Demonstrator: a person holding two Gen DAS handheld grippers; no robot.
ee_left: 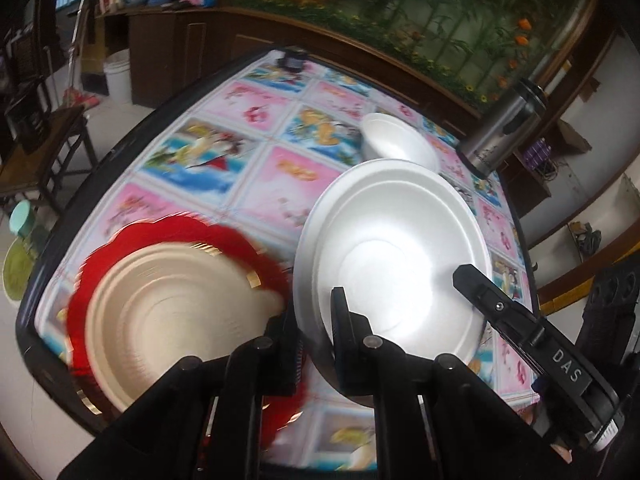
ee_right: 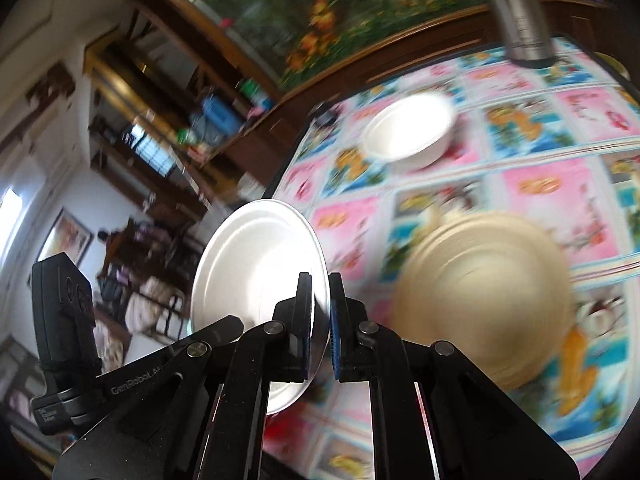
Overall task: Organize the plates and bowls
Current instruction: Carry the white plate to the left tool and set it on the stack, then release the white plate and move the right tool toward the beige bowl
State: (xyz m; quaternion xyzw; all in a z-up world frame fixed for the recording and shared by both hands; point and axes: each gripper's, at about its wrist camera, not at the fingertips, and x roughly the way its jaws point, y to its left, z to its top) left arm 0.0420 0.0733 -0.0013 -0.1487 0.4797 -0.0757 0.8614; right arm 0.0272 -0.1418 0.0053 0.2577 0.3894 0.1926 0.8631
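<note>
I hold a white foam plate [ee_left: 384, 256] tilted above the table, one gripper on each side. My left gripper [ee_left: 314, 304] is shut on its left rim. In the left wrist view the right gripper's finger [ee_left: 480, 290] lies over the plate's right side. The right wrist view shows that right gripper [ee_right: 319, 278] shut on the rim of the same white plate [ee_right: 256, 264], seen nearly edge-on. Below on the table, a beige plate [ee_left: 172, 316] rests on a red scalloped plate [ee_left: 180, 232]. The beige plate [ee_right: 480, 300] is blurred in the right wrist view. A white bowl [ee_left: 400, 140] [ee_right: 408, 132] stands farther back.
A steel flask [ee_left: 504, 128] [ee_right: 520, 20] stands at the table's far corner beyond the bowl. The table wears a colourful picture cloth [ee_left: 224, 168]. A small dark object [ee_left: 294, 60] sits at the far edge. Wooden cabinets, a chair [ee_left: 36, 152] and a white bucket [ee_left: 118, 76] surround the table.
</note>
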